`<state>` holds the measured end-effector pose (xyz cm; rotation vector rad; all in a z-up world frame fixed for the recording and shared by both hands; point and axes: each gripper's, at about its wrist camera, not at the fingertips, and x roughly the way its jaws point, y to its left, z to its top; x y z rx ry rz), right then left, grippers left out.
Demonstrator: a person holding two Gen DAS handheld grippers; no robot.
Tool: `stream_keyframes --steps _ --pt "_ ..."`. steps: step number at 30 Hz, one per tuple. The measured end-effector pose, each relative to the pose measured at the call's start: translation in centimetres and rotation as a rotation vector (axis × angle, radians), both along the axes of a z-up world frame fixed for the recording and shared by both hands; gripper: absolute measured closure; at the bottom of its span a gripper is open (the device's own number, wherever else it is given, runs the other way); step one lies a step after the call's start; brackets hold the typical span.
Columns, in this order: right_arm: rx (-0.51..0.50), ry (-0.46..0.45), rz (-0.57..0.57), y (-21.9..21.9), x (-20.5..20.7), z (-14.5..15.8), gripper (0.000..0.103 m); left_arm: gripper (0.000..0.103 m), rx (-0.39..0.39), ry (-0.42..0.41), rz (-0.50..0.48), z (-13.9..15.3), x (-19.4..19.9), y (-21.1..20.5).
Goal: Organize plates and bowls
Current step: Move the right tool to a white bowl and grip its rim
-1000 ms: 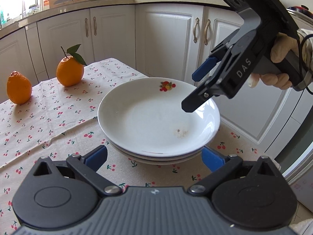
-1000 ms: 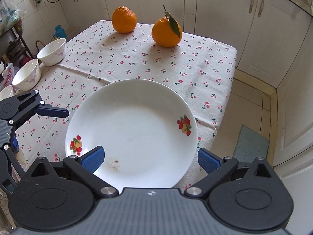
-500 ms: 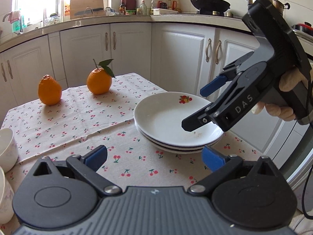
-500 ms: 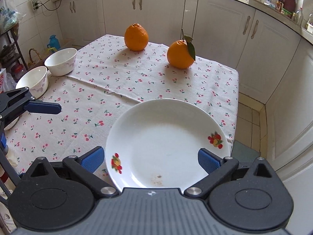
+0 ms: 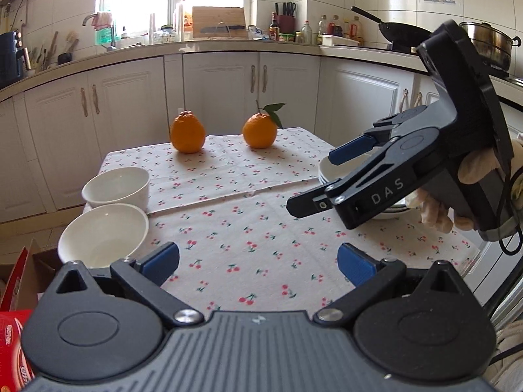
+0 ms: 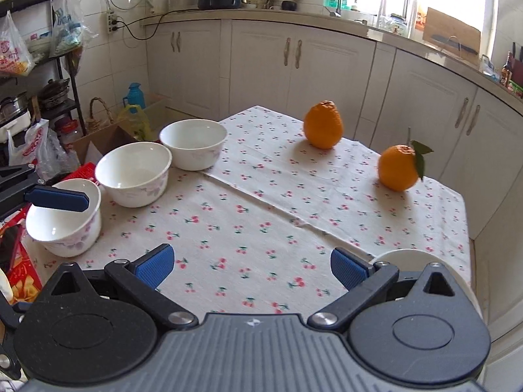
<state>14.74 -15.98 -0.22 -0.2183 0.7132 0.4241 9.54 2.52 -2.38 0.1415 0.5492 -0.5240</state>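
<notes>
While both grippers hang above the cherry-print cloth (image 5: 248,228) on the worktop (image 6: 451,202), neither has hold of anything. The left gripper (image 5: 258,261) has its fingers spread wide over bare cloth, and the right gripper (image 6: 251,266) is spread just as wide and empty. From the left wrist view the right gripper (image 5: 330,179) shows side-on in a gloved hand (image 5: 470,189), in front of the plates (image 5: 323,171), which sit stacked near the worktop's right edge. Three bowls (image 6: 134,173) stand in a row along the left edge, each just beside the next. The nearest bowl (image 6: 65,225) lies under a left finger. Two oranges (image 6: 323,124) stand well apart at the far end, one (image 6: 398,166) with a leaf.
</notes>
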Motion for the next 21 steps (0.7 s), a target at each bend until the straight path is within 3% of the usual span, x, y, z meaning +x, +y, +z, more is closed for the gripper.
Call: stream_keyframes --steps 3,12,15,21 --pt "-0.013 0.061 0.065 3.0 0.2 -0.8 0.0 0.001 -0.012 0.009 0.029 -0.2 -0.7 2.3" --pt "0.005 0.053 0.154 9.2 -0.1 -0.9 0.0 0.001 0.018 -0.012 0.11 -0.7 -2.8 8.2" --pt "0.025 0.061 0.174 10.6 0.1 -0.8 0.0 0.001 0.062 -0.008 0.152 -1.7 -2.7 9.6" --pt "0.022 0.091 0.231 13.6 0.4 -1.5 0.0 0.001 0.068 0.016 0.162 -3.4 -1.7 11.0"
